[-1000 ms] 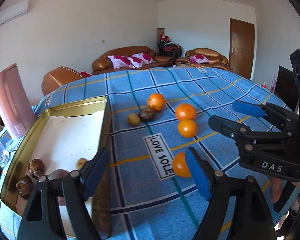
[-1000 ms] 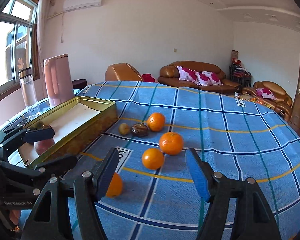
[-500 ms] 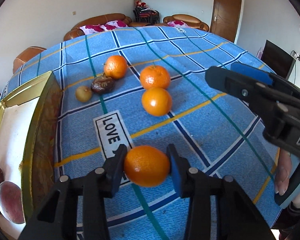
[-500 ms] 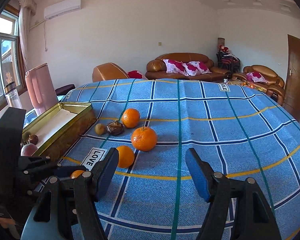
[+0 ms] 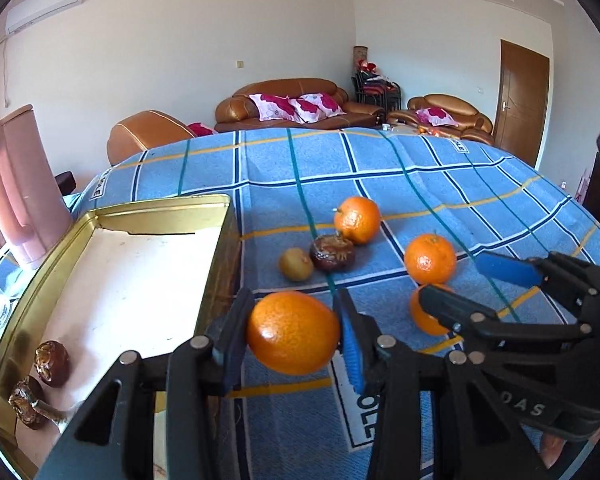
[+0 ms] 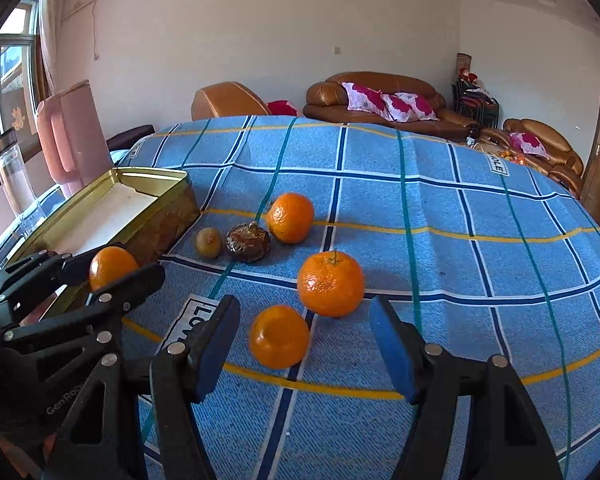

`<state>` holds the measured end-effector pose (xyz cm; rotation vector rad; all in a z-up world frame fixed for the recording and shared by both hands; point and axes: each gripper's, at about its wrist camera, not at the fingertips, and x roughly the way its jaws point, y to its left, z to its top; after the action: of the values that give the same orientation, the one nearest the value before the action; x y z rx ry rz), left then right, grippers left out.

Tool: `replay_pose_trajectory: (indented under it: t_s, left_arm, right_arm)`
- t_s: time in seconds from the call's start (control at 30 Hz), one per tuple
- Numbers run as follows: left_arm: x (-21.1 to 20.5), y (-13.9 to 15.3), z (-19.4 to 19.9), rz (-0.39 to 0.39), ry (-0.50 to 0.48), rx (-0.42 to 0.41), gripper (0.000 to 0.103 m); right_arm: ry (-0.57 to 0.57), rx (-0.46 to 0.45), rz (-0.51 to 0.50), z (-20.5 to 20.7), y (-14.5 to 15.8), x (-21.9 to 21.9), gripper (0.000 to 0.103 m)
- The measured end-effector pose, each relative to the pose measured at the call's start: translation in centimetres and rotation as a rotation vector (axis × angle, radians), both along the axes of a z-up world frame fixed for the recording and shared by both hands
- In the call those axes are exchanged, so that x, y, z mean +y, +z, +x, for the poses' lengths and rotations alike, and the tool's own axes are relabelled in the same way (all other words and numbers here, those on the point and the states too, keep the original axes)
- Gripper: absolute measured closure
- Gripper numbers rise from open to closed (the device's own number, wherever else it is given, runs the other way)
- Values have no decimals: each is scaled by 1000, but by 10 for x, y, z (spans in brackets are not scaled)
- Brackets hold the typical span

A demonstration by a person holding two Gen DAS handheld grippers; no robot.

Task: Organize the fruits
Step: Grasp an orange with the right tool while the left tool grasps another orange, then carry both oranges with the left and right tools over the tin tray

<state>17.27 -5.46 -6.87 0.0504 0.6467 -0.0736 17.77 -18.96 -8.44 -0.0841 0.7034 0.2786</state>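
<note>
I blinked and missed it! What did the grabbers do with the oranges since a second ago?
The left gripper closed on the nearest orange, lifted it off the cloth and carried it toward the gold tin. The right gripper stayed open and moved in around another orange lying on the cloth. The other two oranges, the brown fruit and the small yellowish fruit stayed put.

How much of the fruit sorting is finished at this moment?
Done: two dark brown wrinkled fruits lie in the gold metal tin. In hand: the left tongs grip one orange. Left: three oranges, a small yellow fruit, a dark one; right tongs open.
</note>
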Motion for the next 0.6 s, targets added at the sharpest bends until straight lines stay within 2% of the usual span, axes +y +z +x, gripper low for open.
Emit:
replay_pose_trajectory:
  t_s: [0.1, 0.23, 0.4, 0.6]
  left_arm:
    - [3, 0, -1, -10, 8, -3, 60]
    - [1, -1, 1, -3, 14, 5, 60]
    - [3, 1, -1, -17, 22, -7, 60]
    - [3, 3, -5, -16, 24, -29, 60]
  right_arm:
    - [17, 63, -18, 10, -11, 8, 51]
    - [28, 96, -32, 15, -16, 13, 63]
    - [42, 119, -4, 17, -19, 10, 65]
    - [44, 67, 52, 9, -10, 3, 65]
